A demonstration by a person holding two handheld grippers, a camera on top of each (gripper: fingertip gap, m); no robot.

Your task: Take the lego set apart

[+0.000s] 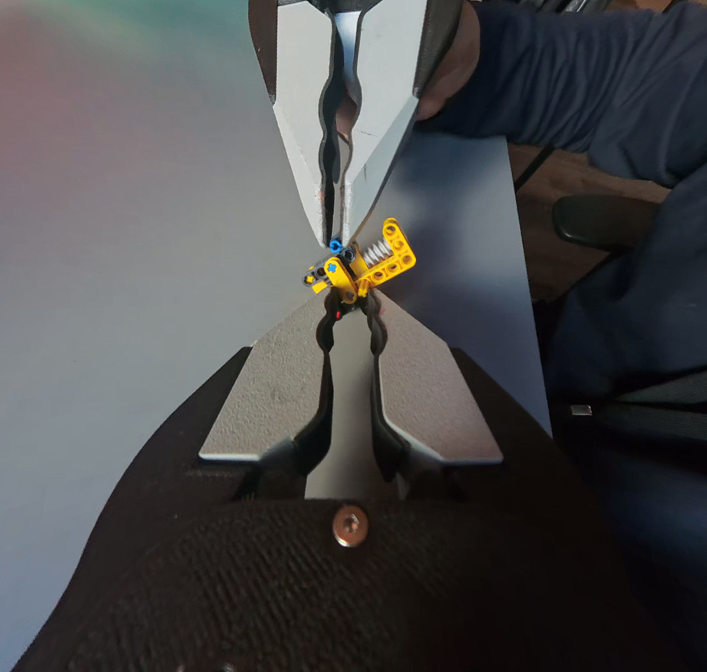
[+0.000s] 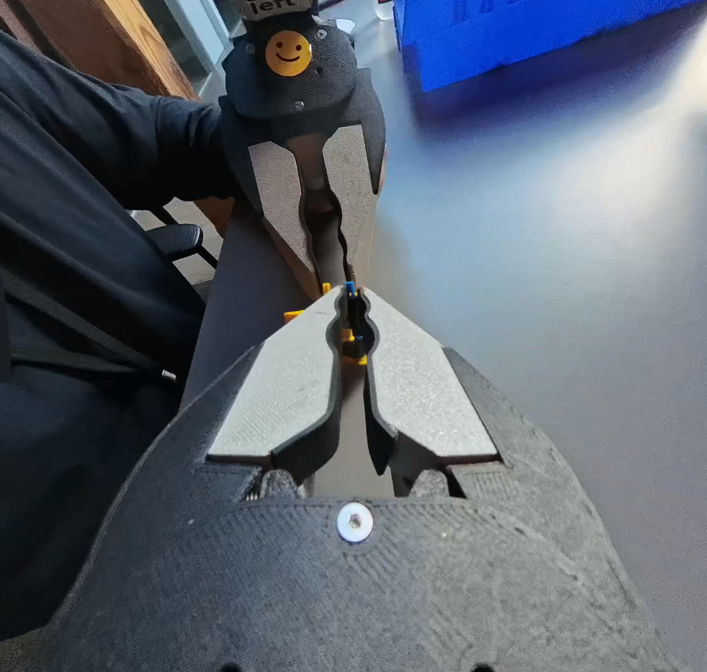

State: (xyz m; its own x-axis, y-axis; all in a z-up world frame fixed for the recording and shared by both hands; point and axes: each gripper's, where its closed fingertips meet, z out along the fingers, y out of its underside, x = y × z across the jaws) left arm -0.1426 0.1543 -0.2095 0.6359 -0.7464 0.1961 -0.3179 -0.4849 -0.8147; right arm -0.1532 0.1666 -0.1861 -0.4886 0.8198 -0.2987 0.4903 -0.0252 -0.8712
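Observation:
The lego set (image 1: 367, 267) is a small yellow Technic assembly with a grey spring, black connectors and a blue pin (image 1: 335, 244), held in the air over the table's edge. My left gripper (image 1: 350, 303) is shut on its lower yellow end. My right gripper (image 1: 336, 238) comes in from the far side, tip to tip with the left one, shut on the blue pin. In the right wrist view, my right gripper (image 2: 352, 294) pinches the blue pin (image 2: 350, 288), with yellow parts (image 2: 354, 351) showing in the gap behind. My left gripper (image 2: 333, 282) meets it from the far side.
The grey table (image 1: 114, 233) also shows in the right wrist view (image 2: 535, 309). A blue crate (image 2: 535, 22) stands at the back of it. A person's dark sleeve (image 1: 574, 80) and a black chair armrest (image 1: 597, 217) lie beyond the table's edge. Only a small space, under 4 cm, lies between the two pairs of fingers.

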